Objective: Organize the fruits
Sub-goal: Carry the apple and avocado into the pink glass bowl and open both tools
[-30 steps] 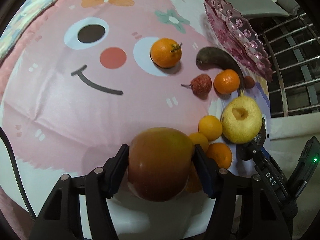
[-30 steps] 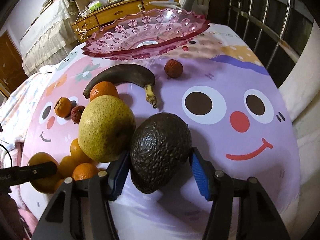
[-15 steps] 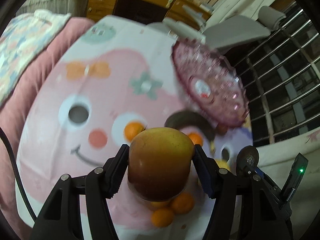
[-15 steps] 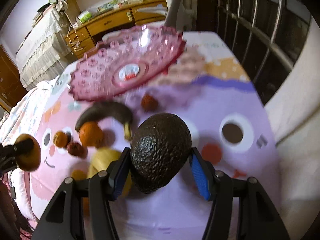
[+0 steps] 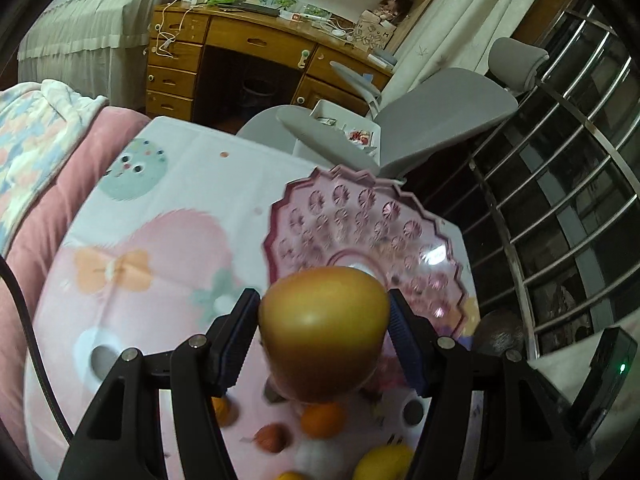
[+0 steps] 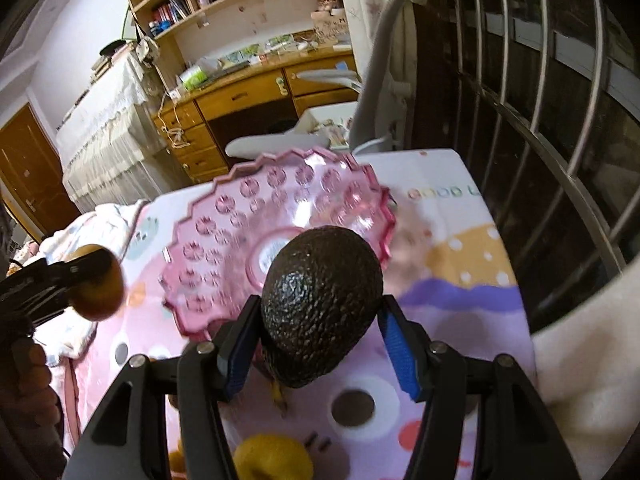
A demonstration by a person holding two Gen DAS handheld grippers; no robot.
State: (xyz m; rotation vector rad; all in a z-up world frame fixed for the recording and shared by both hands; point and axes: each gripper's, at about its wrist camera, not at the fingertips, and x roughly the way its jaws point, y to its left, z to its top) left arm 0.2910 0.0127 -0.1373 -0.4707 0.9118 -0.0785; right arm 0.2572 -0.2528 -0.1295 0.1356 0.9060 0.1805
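- Both fruits have come up off the surface within the last second — the left gripper (image 5: 324,332) now carries the mango (image 5: 323,332) in the air, its jaws pinching it on both flanks, where a moment ago it sat low among the oranges.
- The right gripper (image 6: 318,320) has risen likewise, jaws clamped on the avocado (image 6: 320,304), which earlier lay beside the pear (image 6: 272,458) on the cloth.
- Both cameras have swung toward the pink glass dish (image 6: 224,240); in each view it now fills the 12 o'clock ground just beyond the held fruit, whereas before it stood far off at the edge.
- In the right view the mango shows at 9 o'clock, just outside the dish rim.
- Left behind on the surface at 6 o'clock in the left view: an orange (image 5: 323,420), a lychee (image 5: 272,438) and the pear.
- My reading — the pick-up is done for these two and the carry is nearly over; lowering into the dish comes next, and two fruits arriving together may knock.
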